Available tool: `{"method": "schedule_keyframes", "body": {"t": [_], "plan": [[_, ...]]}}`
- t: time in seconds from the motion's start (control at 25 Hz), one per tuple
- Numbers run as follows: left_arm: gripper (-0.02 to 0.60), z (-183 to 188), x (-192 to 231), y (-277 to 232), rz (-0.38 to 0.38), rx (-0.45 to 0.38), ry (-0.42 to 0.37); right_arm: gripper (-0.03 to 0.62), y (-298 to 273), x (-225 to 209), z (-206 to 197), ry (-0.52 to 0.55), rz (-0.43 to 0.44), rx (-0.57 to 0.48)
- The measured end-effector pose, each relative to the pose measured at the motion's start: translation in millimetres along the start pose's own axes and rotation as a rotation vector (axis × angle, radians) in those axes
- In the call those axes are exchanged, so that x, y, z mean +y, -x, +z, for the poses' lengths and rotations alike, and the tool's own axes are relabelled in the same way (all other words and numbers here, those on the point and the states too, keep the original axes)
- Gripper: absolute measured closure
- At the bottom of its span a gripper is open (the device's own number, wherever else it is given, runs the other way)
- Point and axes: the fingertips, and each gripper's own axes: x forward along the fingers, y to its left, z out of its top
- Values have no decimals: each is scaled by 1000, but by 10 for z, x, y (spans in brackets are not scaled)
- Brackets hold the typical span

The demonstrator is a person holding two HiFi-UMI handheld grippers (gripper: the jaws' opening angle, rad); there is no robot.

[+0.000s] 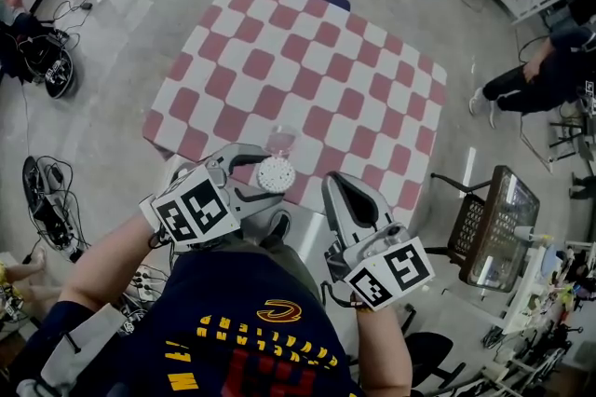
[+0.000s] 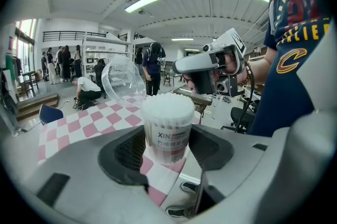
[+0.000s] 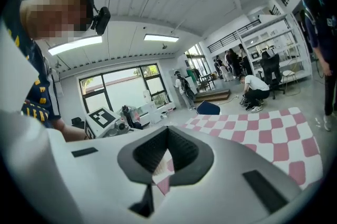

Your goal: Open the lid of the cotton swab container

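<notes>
The left gripper (image 2: 167,150) has its two dark pads pressed against the sides of the cotton swab container (image 2: 168,128), pinching it upright about the lower half, where the printed label sits. Just above the grip the container's mouth is uncovered and the packed white swab tips (image 2: 168,106) stand bare. The clear lid (image 2: 124,81) is tilted back from the container's far rim, on the side away from the person. It seems to hang there by a hinge, though the joint itself cannot be made out. The right gripper (image 3: 167,132) is to the container's right and well apart from it, its jaws pressed together at the tips with nothing between them; only tablecloth shows through the gap behind the tips. Under and beyond the container spreads the red and white checkered table (image 1: 307,69), and the container is at the table edge nearest the person. Whether its base rests on the cloth or is held just clear of it cannot be told. Judged from this, the opening itself looks done: the lid is off the mouth and stays back without being held. At most what remains is to set the container down steadily and let go.
</notes>
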Motion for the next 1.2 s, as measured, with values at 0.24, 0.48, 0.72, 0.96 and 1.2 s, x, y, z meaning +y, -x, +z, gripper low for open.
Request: {"method": "schedule_keyframes", "body": {"t": [0.24,0.48,0.72,0.96,1.2], "plan": [[330,4,-32,-22,-7,-1,-1,583,17,-18,2,16,-3,1],[330,25,2,-26,-5,-5,-2,583,15,-44,48,21,0,-15],[330,25,5,-27,-6,-5,-1,583,8,-12,107,44,17,-23],[330,20,-7,-34,-7,-2,2,583,11,-7,113,43,23,-26],[330,15,-9,-27,-6,-8,-2,583,22,-24,94,44,12,-24]]}}
